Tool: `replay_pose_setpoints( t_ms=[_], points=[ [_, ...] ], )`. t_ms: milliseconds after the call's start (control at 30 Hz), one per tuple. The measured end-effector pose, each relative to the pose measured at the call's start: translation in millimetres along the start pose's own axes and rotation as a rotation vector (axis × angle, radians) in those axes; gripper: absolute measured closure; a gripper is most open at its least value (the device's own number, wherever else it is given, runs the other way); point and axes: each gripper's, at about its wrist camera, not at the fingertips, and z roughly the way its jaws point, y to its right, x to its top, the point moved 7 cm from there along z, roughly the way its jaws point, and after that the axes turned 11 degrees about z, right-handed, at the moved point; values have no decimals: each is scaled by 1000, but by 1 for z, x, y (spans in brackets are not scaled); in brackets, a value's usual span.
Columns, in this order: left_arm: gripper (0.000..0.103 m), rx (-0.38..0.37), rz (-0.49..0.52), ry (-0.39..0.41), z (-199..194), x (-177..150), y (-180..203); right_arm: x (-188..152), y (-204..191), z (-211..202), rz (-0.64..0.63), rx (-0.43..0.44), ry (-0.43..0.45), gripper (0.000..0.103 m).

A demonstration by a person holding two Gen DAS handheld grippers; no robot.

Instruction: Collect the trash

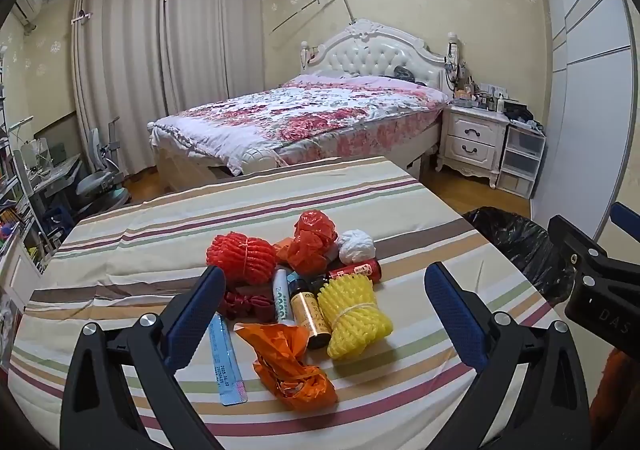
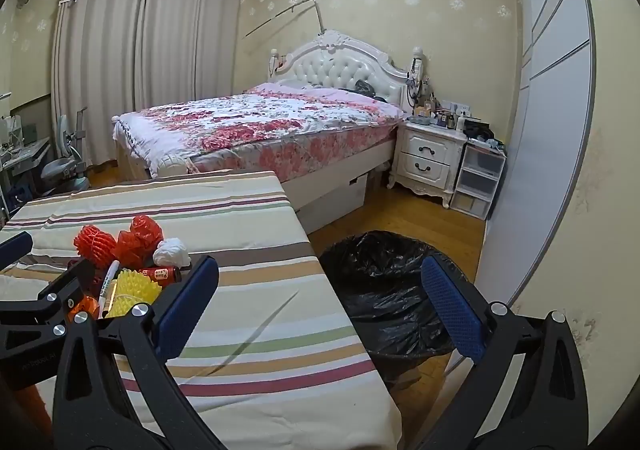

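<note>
A heap of trash lies on the striped table (image 1: 160,234): a red foam net (image 1: 240,258), a crumpled red bag (image 1: 312,242), a white paper ball (image 1: 356,246), a red can (image 1: 356,270), a yellow foam net (image 1: 356,314), an orange wrapper (image 1: 292,366), a blue strip (image 1: 226,358) and small bottles (image 1: 308,310). My left gripper (image 1: 324,310) hovers open just before the heap, holding nothing. My right gripper (image 2: 320,302) stands open and empty over the table's right edge, with the black-lined bin (image 2: 384,282) ahead of it. The heap (image 2: 132,262) lies to its left.
The bin (image 1: 516,242) stands on the wooden floor right of the table. Behind are a bed (image 1: 304,118) with a floral cover, a white nightstand (image 1: 472,138), plastic drawers (image 1: 520,162) and a wardrobe (image 2: 552,110). A desk and chair (image 1: 100,178) stand at the left by the curtains.
</note>
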Motion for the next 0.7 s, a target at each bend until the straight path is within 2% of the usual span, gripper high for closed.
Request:
replay_pose_setpoints(
  t_ms=[133, 367, 700],
  points=[
    [5, 30, -9, 13, -6, -1, 3, 0, 1, 0, 1, -3, 0, 4],
    [5, -8, -25, -23, 3, -6, -1, 0, 1, -1, 4, -2, 3, 4],
    [5, -12, -29, -22, 2, -5, -1, 1, 2, -2, 7, 2, 3, 4]
  ],
)
